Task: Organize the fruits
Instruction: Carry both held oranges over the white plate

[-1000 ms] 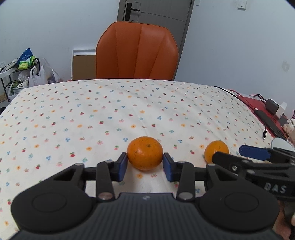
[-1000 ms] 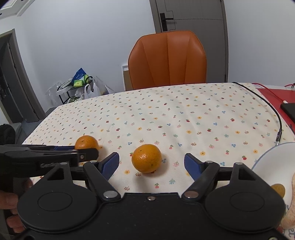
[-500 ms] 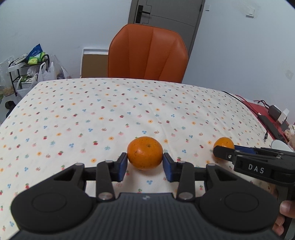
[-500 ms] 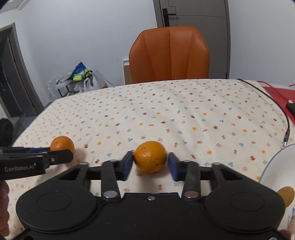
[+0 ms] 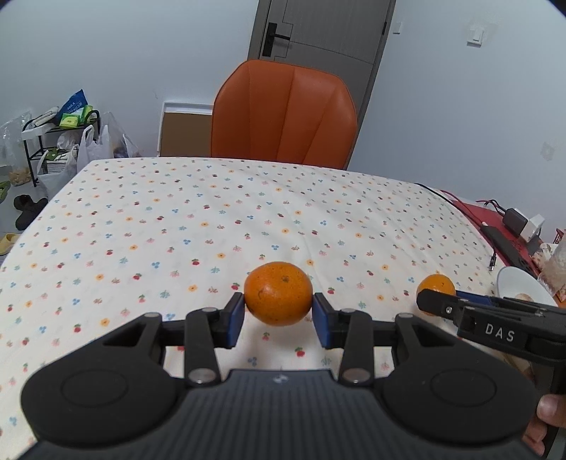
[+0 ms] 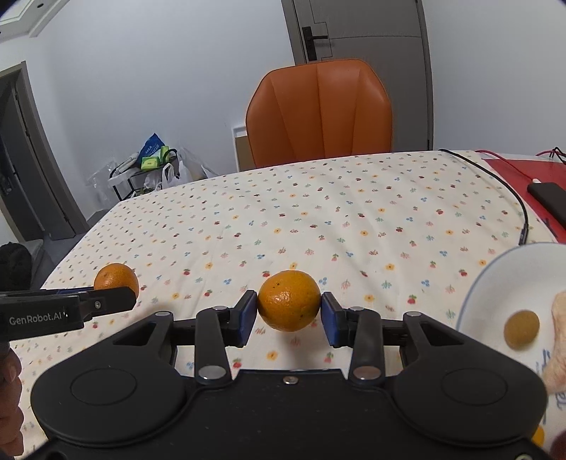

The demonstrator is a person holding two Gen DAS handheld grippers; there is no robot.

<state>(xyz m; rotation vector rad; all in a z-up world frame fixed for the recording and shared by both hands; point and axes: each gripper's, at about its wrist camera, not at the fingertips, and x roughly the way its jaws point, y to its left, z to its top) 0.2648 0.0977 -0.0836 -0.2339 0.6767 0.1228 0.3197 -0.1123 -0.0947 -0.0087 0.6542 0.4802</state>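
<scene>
Two hand-held grippers each clamp an orange above a table covered in a cream tablecloth printed with small flowers and cherries.

In the left wrist view, the left gripper has its blue pads pressed on both sides of an orange, which is lifted clear of the cloth with its shadow beneath. At the right edge of this view the right gripper shows side on, its black body printed "DAS" in white; a second orange sits at its tip.

In the right wrist view, the right gripper grips its orange between both blue pads, having just closed on it; the fruit hangs slightly above the cloth. At the left edge the left gripper appears side on, labelled "GenRobot.AI" in white, with its orange at the tip and part of a hand below.

A white plate with a blue rim lies at the right, just beside the right gripper, holding a small yellow-brown round item; a pale blurred shape crosses the plate's right side.

Beyond the table stands an orange chair before a grey door. A black cable, a red mat and a dark phone lie at the far right. A rack with plastic bags stands on the floor at left; the writing on its blue packet is too small to read.
</scene>
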